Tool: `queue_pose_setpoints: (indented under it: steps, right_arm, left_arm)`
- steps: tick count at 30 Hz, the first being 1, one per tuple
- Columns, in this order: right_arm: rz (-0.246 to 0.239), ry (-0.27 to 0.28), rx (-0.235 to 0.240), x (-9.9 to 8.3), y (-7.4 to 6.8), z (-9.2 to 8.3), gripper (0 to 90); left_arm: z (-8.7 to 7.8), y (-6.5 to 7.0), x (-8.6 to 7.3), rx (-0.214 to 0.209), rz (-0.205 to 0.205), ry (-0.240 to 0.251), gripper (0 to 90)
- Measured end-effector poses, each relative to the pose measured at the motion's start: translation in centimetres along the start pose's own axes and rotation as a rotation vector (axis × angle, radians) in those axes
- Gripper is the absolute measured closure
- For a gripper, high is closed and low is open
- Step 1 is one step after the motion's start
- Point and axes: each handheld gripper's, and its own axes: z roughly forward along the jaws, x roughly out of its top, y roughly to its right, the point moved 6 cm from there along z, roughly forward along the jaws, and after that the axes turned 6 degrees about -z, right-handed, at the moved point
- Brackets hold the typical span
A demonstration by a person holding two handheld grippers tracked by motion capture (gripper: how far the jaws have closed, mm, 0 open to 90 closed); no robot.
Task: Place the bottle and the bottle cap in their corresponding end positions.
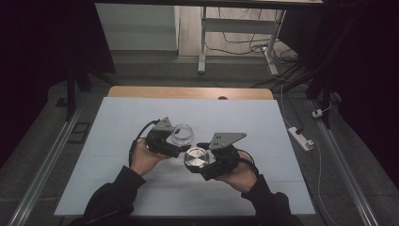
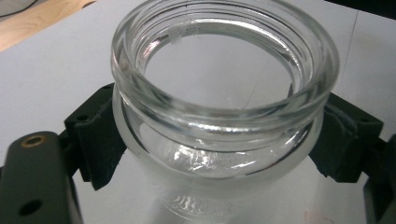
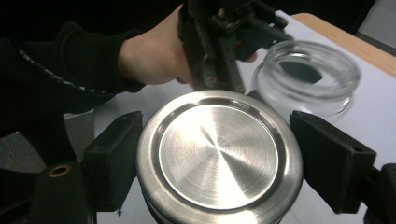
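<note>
Left tongs (image 1: pixel 175 142) clamped on the neck of an open glass jar (image 2: pixel 224 116) held over the middle of the white table (image 1: pixel 117 122), right tongs (image 1: pixel 200 160) closed on a round steel lid (image 3: pixel 219 156), flat face up, just beside the jar.

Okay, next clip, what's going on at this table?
A person holds a gripper in each hand over a white table. The left gripper is clamped around an open, empty glass jar, its jaws on either side just below the rim. The right gripper holds a round metal lid between its jaws, top face toward the camera. The lid is off the jar and beside it, not touching.
</note>
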Motion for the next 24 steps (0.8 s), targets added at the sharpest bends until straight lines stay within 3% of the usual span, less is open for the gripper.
queue_pose_setpoints:
  steps: [18, 24]
  right_arm:
    - [0.022, -0.025, 0.008, -3.3, -1.3, 0.8, 19.7]
    - [0.010, -0.037, 0.011, -4.2, -2.1, 1.8, 19.7]
  left_arm:
    - [1.6, -1.1, 1.5, 0.030, 0.004, 0.017, 15.7]
    - [2.1, -1.7, 2.2, 0.043, -0.002, 0.042, 15.7]
